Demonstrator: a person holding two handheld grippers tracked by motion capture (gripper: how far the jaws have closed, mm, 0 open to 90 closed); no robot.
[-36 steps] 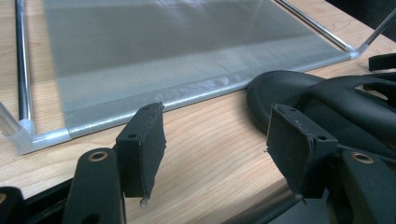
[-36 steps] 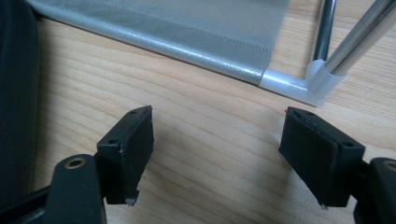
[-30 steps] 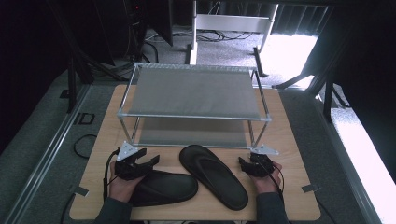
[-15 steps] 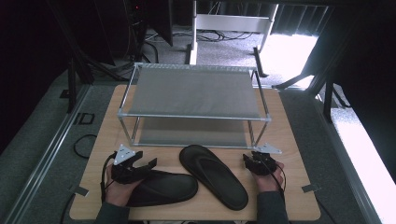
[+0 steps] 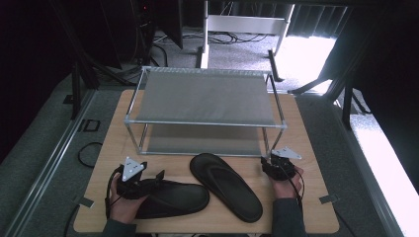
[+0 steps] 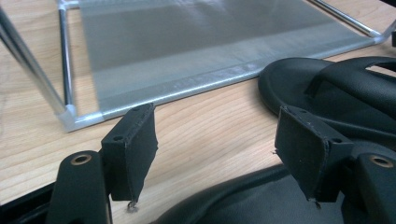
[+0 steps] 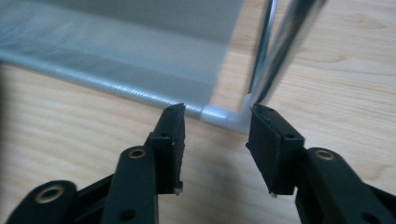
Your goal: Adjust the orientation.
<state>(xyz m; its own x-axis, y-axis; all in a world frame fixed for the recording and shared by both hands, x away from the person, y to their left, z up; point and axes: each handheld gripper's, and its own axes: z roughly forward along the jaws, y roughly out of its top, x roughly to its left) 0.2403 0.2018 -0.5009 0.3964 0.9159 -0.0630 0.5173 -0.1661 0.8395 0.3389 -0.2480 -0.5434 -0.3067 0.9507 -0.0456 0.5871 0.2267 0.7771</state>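
Note:
Two black flip-flop sandals lie on the wooden table in front of a shoe rack. The left sandal (image 5: 173, 197) lies across the front, and its edge (image 6: 243, 200) sits just below my left gripper (image 5: 156, 178). That gripper (image 6: 217, 144) stands wide open with bare wood between its fingers. The right sandal (image 5: 227, 185) lies diagonally in the middle, and its strap (image 6: 345, 93) is beyond the right-hand finger (image 6: 308, 154). My right gripper (image 5: 271, 162) is open and empty (image 7: 219, 126), close to the rack's front right foot (image 7: 224, 114).
The two-tier rack (image 5: 205, 96) has a metal frame and grey mesh shelves, and fills the back half of the table (image 5: 306, 138). Its lower shelf (image 6: 196, 42) is bare. A front post (image 7: 280, 51) rises right before the right gripper. Dark floor and cables surround the table.
The right gripper has crept forward toward the rack's front right corner. The left gripper has shifted slightly nearer over the left sandal's heel end. Both sandals lie still.

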